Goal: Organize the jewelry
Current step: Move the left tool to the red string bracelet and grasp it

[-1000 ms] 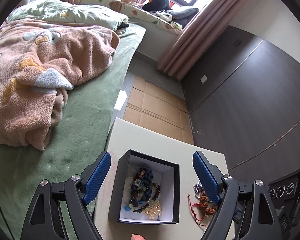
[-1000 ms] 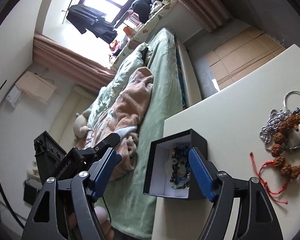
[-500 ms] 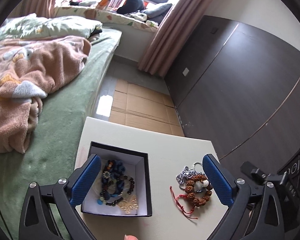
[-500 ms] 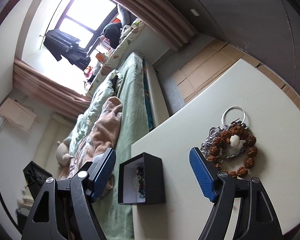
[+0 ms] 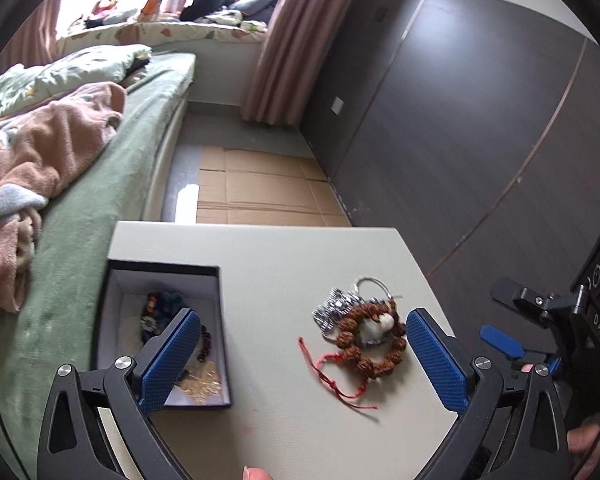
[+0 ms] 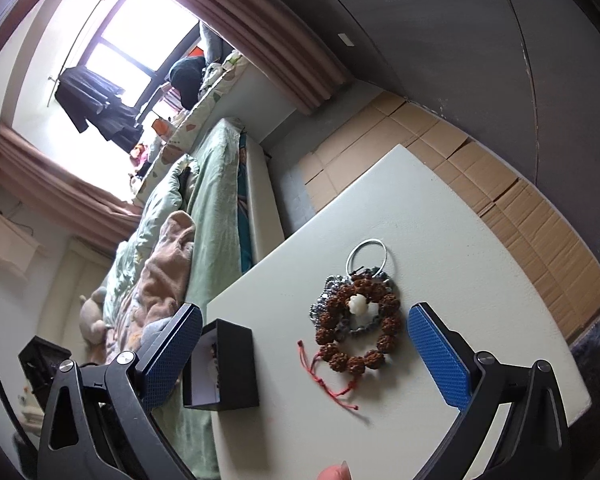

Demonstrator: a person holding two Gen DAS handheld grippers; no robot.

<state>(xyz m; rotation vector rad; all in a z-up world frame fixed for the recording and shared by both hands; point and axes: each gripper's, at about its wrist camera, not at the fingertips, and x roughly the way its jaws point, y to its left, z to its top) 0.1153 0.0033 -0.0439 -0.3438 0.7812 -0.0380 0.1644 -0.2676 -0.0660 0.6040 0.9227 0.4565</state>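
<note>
Table (image 5: 260,256): black box (image 5: 112,312) at its left edge, partly filled. Bracelet pile (image 6: 356,320) mid-surface, apart from box. Left gripper (image 5: 304,360) and right gripper (image 6: 304,356) both wide, empty. Risk: tangled pieces lifting together, red cord (image 6: 324,376) snagging.

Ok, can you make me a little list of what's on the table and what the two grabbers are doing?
table: white top, beside a bed
box: black jewelry box, open, beads and a gold piece inside
loose pile: brown bead bracelet with red cord, lying on a silver chain and a metal ring
pile position: on the table, outside the box
left gripper: open, holds nothing
right gripper: open, holds nothing
</note>
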